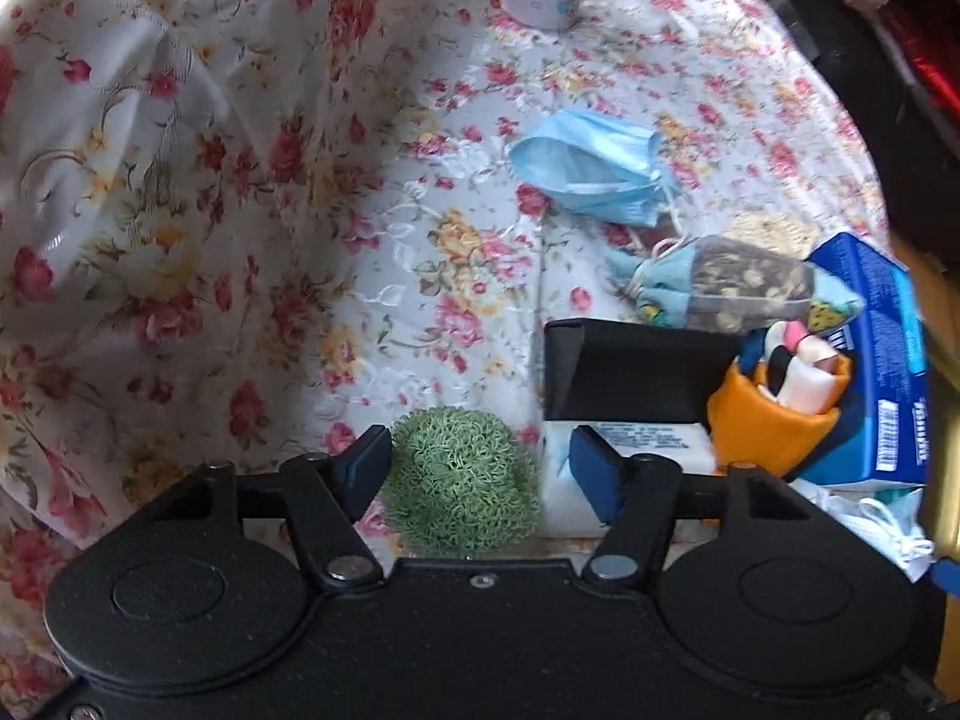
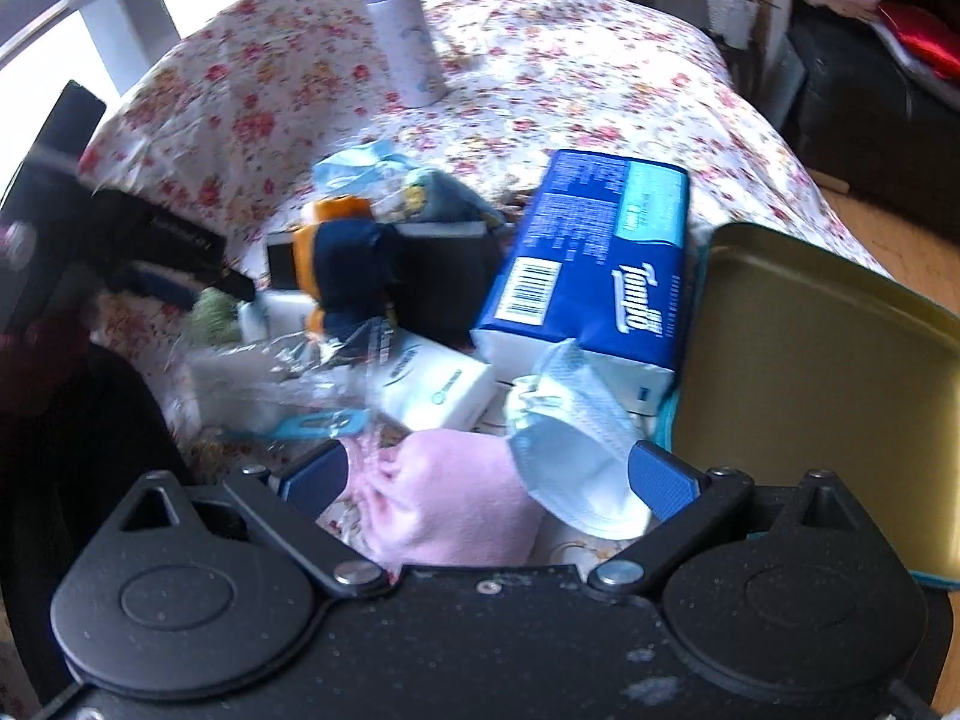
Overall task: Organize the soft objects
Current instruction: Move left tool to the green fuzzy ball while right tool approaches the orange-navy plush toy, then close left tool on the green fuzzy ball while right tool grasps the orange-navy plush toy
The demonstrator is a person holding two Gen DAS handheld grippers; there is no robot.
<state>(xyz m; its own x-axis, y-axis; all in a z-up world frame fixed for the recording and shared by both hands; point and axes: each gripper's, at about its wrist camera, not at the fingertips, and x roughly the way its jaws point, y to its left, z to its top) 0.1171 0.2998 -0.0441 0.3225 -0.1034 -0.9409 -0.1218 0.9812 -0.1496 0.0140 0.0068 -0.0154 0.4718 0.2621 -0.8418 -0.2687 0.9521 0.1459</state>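
Note:
In the left wrist view a green fuzzy ball [image 1: 462,483] sits on the floral cloth [image 1: 240,210] between the fingers of my left gripper [image 1: 480,471], which is open around it. A blue face mask [image 1: 591,174], a patterned pouch [image 1: 732,288] and an orange plush toy [image 1: 774,414] lie beyond. In the right wrist view my right gripper [image 2: 492,480] is open over a pink soft cloth [image 2: 450,510] and a white mask [image 2: 576,456]. The left gripper [image 2: 174,264] shows at the left there.
A blue tissue pack [image 2: 594,264] leans against an open metal tin [image 2: 816,372]. A black box [image 1: 636,369], white tissue packets [image 2: 432,384] and crinkled clear plastic [image 2: 288,372] crowd the middle. A lilac bottle [image 2: 408,36] stands at the back.

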